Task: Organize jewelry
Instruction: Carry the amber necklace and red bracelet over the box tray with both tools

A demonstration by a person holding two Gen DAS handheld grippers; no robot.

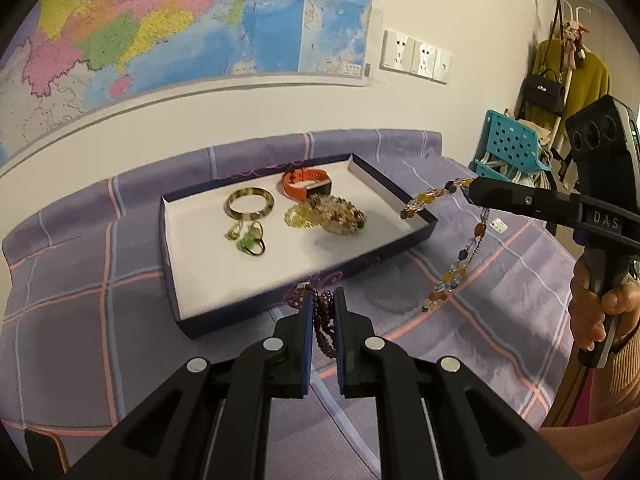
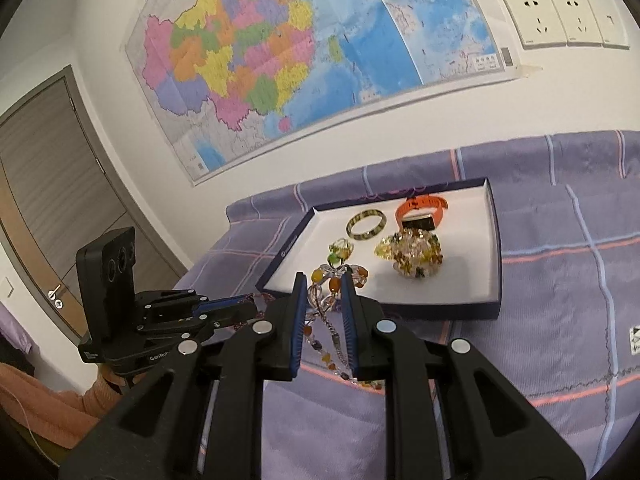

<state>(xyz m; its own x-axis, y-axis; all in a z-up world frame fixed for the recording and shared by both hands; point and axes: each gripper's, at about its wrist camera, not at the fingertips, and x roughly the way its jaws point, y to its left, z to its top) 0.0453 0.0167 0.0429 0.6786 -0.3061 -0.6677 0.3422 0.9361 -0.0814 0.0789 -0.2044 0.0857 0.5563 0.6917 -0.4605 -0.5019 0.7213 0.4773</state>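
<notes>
A navy tray with a white lining lies on the bed. In it are a mottled bangle, an orange watch, a yellow bead cluster and small green pieces. My left gripper is shut on a dark purple bead strand just before the tray's near rim. My right gripper is shut on a multicolour bead necklace, which dangles right of the tray.
The bed wears a purple plaid sheet against a wall with a large map and sockets. A door stands to the left. A teal basket and a coat rack stand beyond the bed's right end.
</notes>
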